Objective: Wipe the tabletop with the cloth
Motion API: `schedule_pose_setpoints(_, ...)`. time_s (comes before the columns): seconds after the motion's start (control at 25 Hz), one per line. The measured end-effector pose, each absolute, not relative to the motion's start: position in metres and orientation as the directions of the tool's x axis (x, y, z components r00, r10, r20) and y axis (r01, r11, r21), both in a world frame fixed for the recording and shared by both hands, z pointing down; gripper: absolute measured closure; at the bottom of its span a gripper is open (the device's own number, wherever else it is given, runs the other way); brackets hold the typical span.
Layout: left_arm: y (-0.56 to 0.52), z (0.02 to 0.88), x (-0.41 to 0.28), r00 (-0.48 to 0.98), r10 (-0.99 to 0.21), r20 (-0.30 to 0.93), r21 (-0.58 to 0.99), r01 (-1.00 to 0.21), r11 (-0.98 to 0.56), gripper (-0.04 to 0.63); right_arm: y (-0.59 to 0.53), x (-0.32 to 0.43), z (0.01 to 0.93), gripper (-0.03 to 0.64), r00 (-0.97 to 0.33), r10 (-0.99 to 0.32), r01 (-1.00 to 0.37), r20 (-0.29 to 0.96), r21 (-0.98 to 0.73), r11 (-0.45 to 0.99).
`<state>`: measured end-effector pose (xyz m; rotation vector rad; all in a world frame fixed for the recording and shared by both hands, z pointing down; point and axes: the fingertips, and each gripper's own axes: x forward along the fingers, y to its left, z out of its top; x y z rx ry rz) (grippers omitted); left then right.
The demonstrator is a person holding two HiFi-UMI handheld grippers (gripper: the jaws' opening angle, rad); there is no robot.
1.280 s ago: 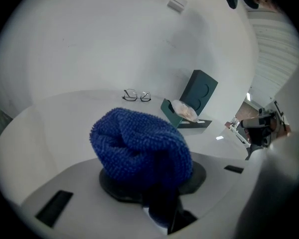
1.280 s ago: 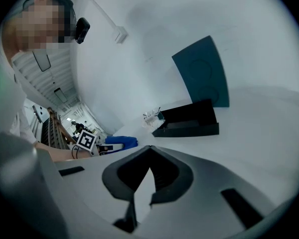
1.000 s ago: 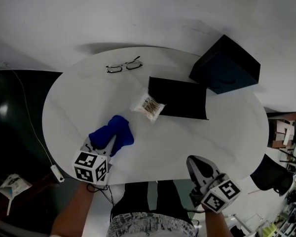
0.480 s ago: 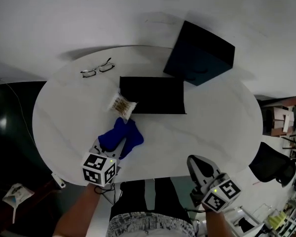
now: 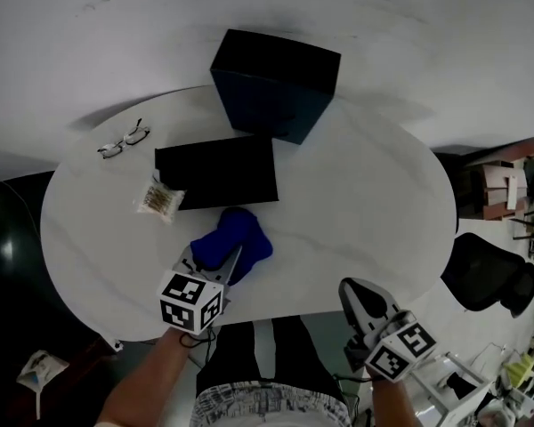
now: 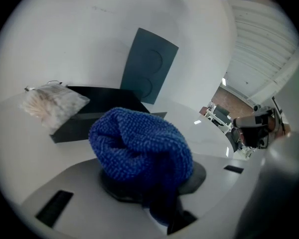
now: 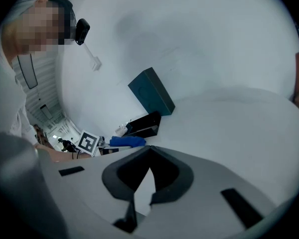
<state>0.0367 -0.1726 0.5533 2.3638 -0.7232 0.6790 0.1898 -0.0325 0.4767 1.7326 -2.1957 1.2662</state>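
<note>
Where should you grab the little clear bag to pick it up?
Probably its free edge, the one facing away from the flat black box, coming down from above. The bag lies flat on the table, and the box crowds its other side.

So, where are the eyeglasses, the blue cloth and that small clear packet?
eyeglasses (image 5: 124,140), head view, on the middle of the frame, between the lenses.
blue cloth (image 5: 236,238), head view, on the middle of the bunched fabric.
clear packet (image 5: 159,200), head view, on the middle of the bag.
</note>
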Motion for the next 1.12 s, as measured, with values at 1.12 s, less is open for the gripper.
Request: schedule_pose_setpoints(1.12, -0.129, 0.540, 0.194, 0.831, -0.148, 0.536, 0.519, -0.463, -0.719, 0.469, 0.018, 0.278, 0.490, 0.609, -0.275, -0.818, -0.813, 0.505, -0.577, -0.083)
